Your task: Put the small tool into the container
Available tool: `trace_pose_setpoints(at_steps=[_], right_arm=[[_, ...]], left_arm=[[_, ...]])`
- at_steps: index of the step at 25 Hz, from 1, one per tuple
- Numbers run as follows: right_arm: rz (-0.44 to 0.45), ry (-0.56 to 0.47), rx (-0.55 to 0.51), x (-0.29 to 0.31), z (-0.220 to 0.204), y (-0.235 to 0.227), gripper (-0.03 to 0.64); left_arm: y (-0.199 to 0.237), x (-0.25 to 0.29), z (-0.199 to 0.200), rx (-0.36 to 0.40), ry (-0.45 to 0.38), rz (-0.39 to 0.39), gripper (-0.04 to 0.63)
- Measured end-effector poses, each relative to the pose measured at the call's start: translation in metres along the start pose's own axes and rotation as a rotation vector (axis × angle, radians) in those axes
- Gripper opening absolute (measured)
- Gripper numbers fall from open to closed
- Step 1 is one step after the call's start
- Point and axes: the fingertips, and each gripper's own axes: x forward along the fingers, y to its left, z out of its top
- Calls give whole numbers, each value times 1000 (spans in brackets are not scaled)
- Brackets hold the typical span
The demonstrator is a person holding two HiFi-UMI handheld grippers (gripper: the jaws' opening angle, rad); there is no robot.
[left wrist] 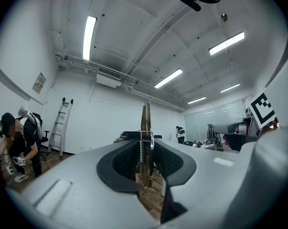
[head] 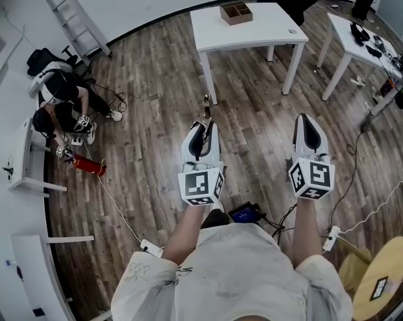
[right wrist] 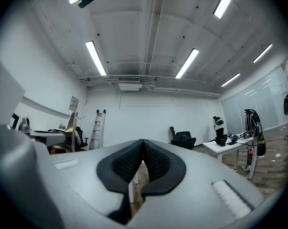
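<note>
A slim metal tool with a small spring [left wrist: 145,142] stands upright between the pads of my left gripper [left wrist: 146,151], which is shut on it. In the head view its tip [head: 206,105] sticks out past my left gripper [head: 204,124], above the wooden floor. My right gripper [head: 308,122] hangs beside it to the right. Its jaws meet in the right gripper view with nothing between them [right wrist: 143,147]. A wooden box with compartments [head: 236,12] sits on a white table [head: 268,33] well ahead of both grippers.
A person crouches at the left [head: 61,105] near a red extinguisher [head: 89,166]. A ladder [head: 74,15] leans on the far wall. A second white table with gear [head: 358,42] stands at the right. Cables and a round yellow stool [head: 381,279] lie close by.
</note>
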Motion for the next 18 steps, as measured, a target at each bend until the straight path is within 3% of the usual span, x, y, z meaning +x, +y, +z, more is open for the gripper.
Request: trace_pose_setpoints(at_steps=[18], right_arm=[[12, 32, -53, 24, 0, 4, 3]], left_arm=[[5, 26, -3, -35, -5, -5, 106]])
